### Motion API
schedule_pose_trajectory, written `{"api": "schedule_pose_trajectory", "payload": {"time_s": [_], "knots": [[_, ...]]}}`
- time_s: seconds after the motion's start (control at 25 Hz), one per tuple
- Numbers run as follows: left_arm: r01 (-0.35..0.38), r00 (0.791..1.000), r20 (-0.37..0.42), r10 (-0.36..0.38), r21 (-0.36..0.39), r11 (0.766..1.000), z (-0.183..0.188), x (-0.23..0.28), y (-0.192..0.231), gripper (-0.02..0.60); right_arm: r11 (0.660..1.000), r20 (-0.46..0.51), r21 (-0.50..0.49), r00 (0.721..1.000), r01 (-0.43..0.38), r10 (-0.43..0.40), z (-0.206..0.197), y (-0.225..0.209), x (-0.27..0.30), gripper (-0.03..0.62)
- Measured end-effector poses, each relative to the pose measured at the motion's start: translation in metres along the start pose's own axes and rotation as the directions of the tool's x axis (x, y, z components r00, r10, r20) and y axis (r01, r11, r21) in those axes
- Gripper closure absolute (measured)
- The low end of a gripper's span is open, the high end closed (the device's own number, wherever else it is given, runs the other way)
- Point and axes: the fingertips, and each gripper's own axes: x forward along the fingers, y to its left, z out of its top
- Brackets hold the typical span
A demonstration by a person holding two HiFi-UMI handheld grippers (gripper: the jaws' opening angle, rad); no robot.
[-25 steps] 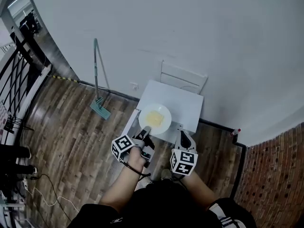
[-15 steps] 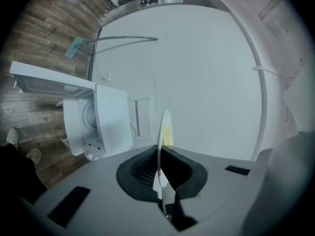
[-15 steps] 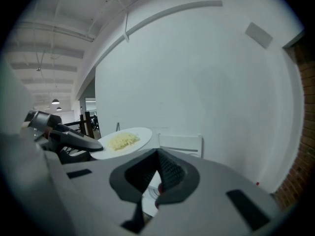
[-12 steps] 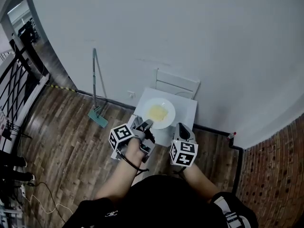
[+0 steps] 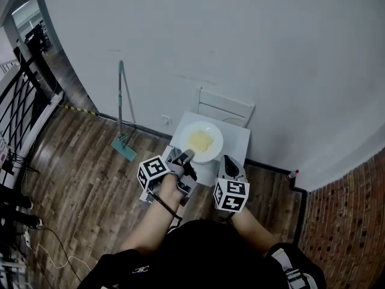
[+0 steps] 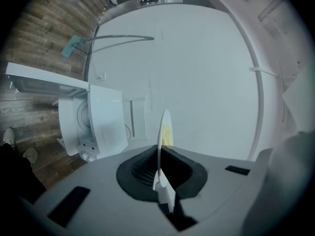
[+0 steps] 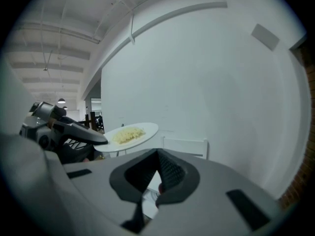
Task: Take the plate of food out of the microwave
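Observation:
A white plate [image 5: 202, 141] with yellow food [image 5: 200, 140] hangs in the air above the white microwave [image 5: 237, 142], which stands on the floor by the wall. My left gripper [image 5: 185, 158] is shut on the plate's near rim. In the left gripper view the plate [image 6: 164, 132] shows edge-on, its rim pinched between the jaws of that gripper [image 6: 158, 173]. The microwave [image 6: 106, 117] lies below with its door [image 6: 44, 82] swung open. My right gripper [image 5: 230, 164] floats beside the plate, shut and empty. From the right gripper view the plate [image 7: 129, 132] is ahead on the left.
A teal floor mop [image 5: 123, 143] leans on the white wall to the left. A white frame [image 5: 225, 108] stands behind the microwave. Black railing [image 5: 18, 101] runs along the far left, cables [image 5: 36, 245] lie on the wood floor, and brick paving [image 5: 349, 221] is at right.
Both grippers rose together, and the plate came up with the left one, now higher over the microwave top. Jaws look unchanged.

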Motion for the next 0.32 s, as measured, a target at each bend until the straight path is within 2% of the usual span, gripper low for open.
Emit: {"api": "schedule_pose_trajectory", "payload": {"time_s": [0.32], "knots": [[-0.014,0.999,0.033,0.013,0.019,1.0,-0.0031,-0.0082,-0.0005,0.574,0.999,-0.018,0.038,1.0,-0.006,0.007,-0.0031,-0.0043,-0.0043,0.582]]}}
